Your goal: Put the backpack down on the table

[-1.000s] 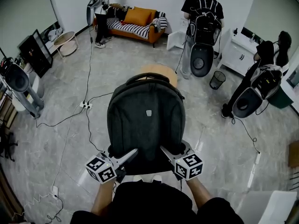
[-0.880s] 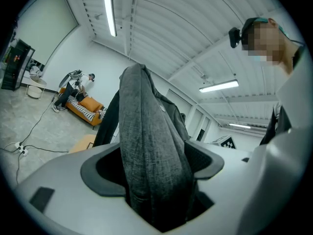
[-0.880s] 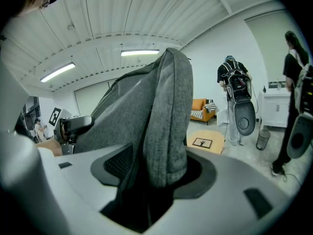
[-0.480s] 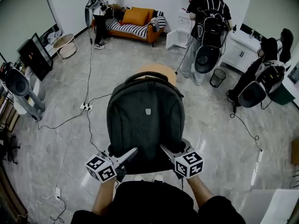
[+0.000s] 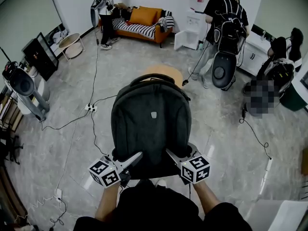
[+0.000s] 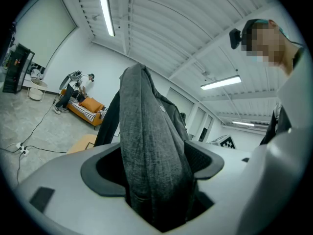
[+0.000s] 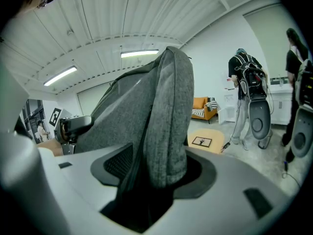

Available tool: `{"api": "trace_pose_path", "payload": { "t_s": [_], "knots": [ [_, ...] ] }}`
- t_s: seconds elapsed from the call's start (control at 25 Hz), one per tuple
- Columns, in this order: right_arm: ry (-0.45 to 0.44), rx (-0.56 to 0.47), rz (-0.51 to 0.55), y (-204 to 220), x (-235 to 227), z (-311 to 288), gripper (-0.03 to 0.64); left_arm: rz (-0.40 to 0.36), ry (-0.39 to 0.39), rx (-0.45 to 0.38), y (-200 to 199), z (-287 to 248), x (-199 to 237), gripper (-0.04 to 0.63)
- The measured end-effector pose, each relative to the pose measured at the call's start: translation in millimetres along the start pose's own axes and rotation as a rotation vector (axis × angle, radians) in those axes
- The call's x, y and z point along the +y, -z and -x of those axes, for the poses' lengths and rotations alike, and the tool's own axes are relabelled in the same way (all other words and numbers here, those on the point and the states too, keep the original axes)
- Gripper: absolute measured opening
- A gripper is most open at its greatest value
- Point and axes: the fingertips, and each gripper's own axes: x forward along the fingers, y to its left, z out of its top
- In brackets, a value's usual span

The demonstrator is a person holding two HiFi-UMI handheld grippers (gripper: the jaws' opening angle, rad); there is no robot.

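Note:
A dark grey backpack (image 5: pixel 151 124) hangs upright in front of me, held off the floor by its lower corners. My left gripper (image 5: pixel 131 160) is shut on its lower left edge, the right gripper (image 5: pixel 173 157) on its lower right edge. In the left gripper view, grey fabric (image 6: pixel 146 146) fills the gap between the jaws. The right gripper view likewise has a fold of the backpack (image 7: pixel 166 121) pinched between its jaws. Beyond the pack's top stands a small round wooden table (image 5: pixel 166 72), mostly hidden by it and showing again in the right gripper view (image 7: pixel 205 140).
Cables and a power strip (image 5: pixel 89 109) lie on the tiled floor to the left. An orange sofa (image 5: pixel 144 20) stands at the back wall. A person with a backpack (image 5: pixel 226 28) stands at the back right, with another by the sofa (image 5: pixel 106 13). Equipment stands (image 5: pixel 21 85) line the left side.
The backpack and both grippers keep their place. The person at the back right has walked further to the right.

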Motion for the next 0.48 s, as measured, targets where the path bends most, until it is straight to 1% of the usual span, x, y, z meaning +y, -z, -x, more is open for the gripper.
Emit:
{"api": "trace_pose_path", "payload": {
  "t_s": [0.32,0.48],
  "knots": [
    [-0.015,0.005,-0.008,4,-4,-6,0.250,0.008,-0.020,0.006,2,-2,4,0.383],
    [-0.011,0.005,-0.006,6,-8,-11,0.250,0.001,-0.015,0.002,5,-6,10,0.383]
  ]
}}
